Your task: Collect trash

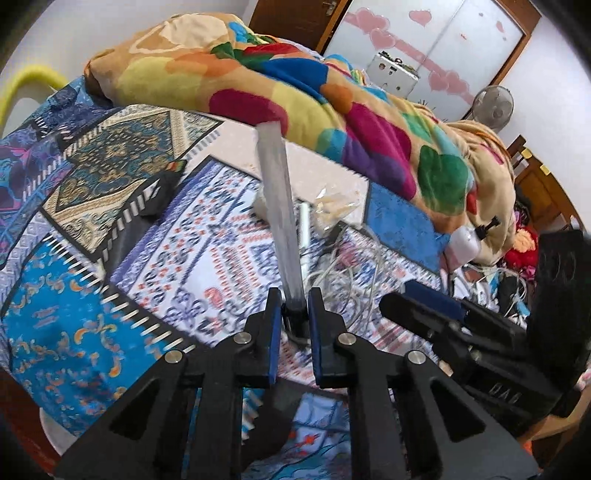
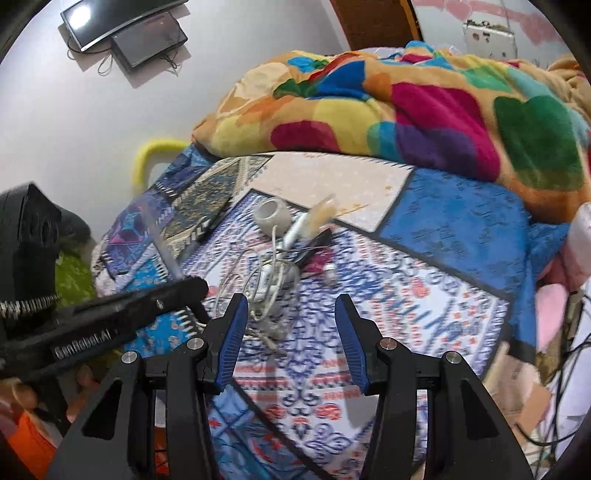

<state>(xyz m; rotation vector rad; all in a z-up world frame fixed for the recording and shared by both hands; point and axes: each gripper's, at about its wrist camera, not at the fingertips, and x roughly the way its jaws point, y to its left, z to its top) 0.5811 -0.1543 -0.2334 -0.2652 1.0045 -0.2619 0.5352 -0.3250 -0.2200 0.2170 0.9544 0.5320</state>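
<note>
Left gripper [image 1: 291, 306] clamped on long clear plastic strip [image 1: 279, 206], lifted off patterned bed cover [image 1: 207, 251]. Right gripper [image 2: 290, 321] half open, empty, hovering over cover. Colourful blanket [image 2: 424, 110] behind. Remaining clutter mid-bed: cable tangle [image 2: 266, 284], crinkled clear wrapper [image 1: 334, 210], small white cup [image 2: 271, 216]. Step: pickup done, probably. Next: carry strip to bin; none in view.

Both views bright, lit evenly, soft daylight-like tone; shadows faint. Fisheye bends all straight lines, black vignette at the corners. Motion blur smears the patterned bedspread [image 1: 229, 236], worst toward lower left in left wrist view. Clear plastic strip [image 1: 279, 206] streaked, edges soft. Glare patch on wall-mounted screen [image 2: 122, 22] in right wrist view. Fleece blanket [image 2: 406, 110] slightly soft.
</note>
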